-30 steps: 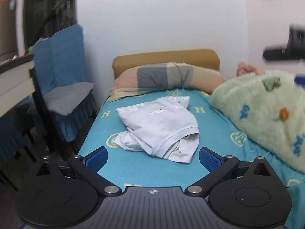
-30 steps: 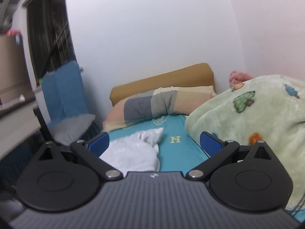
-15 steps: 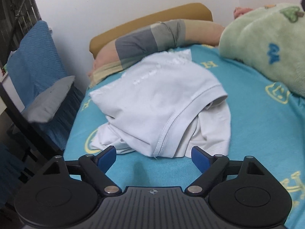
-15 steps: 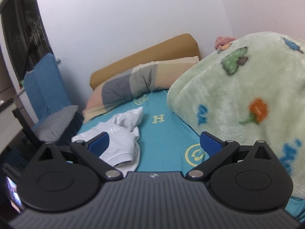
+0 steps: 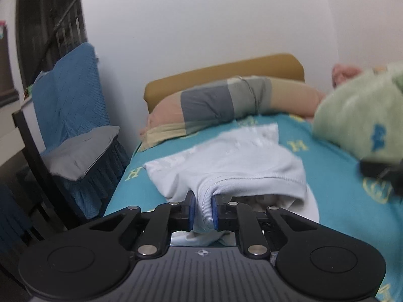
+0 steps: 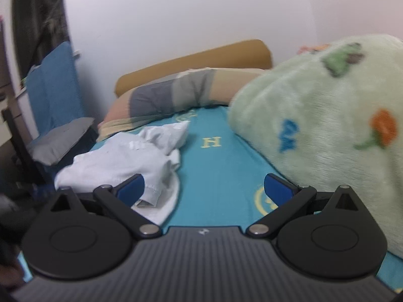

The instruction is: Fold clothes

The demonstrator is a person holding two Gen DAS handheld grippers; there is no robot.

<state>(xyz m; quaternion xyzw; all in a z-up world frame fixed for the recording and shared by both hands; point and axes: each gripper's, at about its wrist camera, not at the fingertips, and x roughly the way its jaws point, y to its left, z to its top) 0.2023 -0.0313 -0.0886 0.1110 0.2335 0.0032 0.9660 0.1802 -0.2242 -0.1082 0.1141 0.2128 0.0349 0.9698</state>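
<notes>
A crumpled white garment lies on the teal bed sheet. My left gripper sits at its near hem, jaws closing, with a ribbed fold of the cloth pinched between the blue pads. In the right wrist view the same white garment lies to the left. My right gripper hovers open over bare sheet, its left pad overlapping the garment's near edge, nothing between the fingers. Part of the right gripper shows as a dark shape at the left view's right edge.
A fluffy green blanket is heaped on the bed's right side. A striped pillow lies against the tan headboard. A blue-covered chair with a grey cushion stands beside the bed's left edge.
My left gripper came forward and down to the garment's hem and its jaws closed on the cloth. My right gripper dropped lower toward the sheet, still open.
</notes>
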